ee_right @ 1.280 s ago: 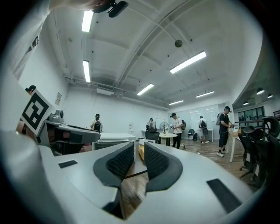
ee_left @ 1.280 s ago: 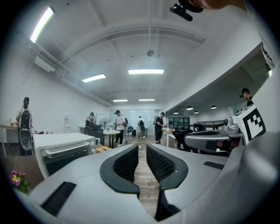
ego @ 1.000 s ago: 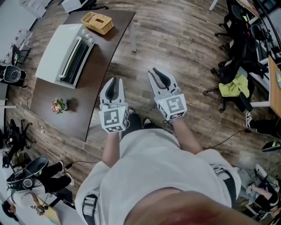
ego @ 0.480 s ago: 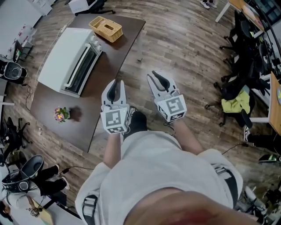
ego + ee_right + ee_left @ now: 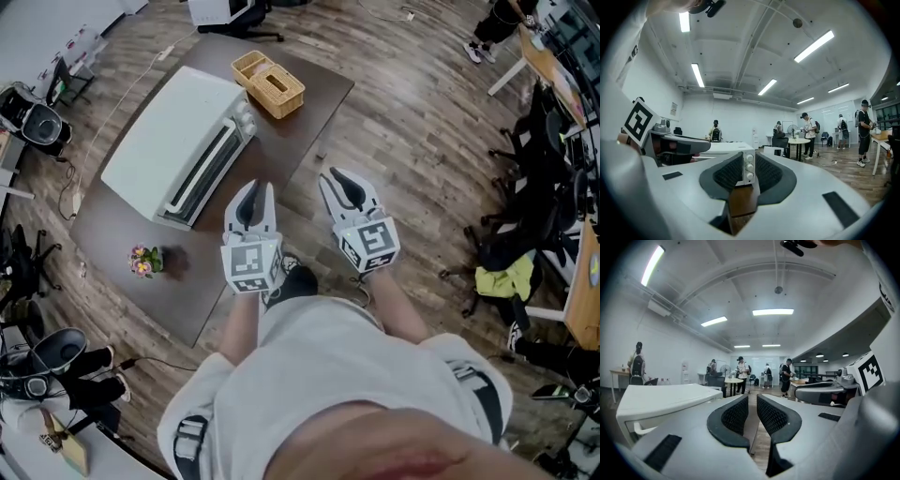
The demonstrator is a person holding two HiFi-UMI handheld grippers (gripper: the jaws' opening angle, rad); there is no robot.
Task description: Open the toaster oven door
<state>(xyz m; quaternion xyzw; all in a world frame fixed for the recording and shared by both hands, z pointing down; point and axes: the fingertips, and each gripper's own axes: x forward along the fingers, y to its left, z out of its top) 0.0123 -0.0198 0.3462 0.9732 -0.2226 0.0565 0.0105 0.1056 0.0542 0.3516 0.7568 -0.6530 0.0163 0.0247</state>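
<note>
The toaster oven [image 5: 178,141] sits door shut on the surface [image 5: 314,94], far left of both grippers. The left gripper [image 5: 255,192] and right gripper [image 5: 336,178] are empty, with jaws slightly apart, probably ready for its handle.

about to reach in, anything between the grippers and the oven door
Nothing visible does: only bare dark brown table lies between the left gripper, the right gripper and the closed door of the white toaster oven. The woven basket sits beyond the knob end; the small flower pot off to the other side.
</note>
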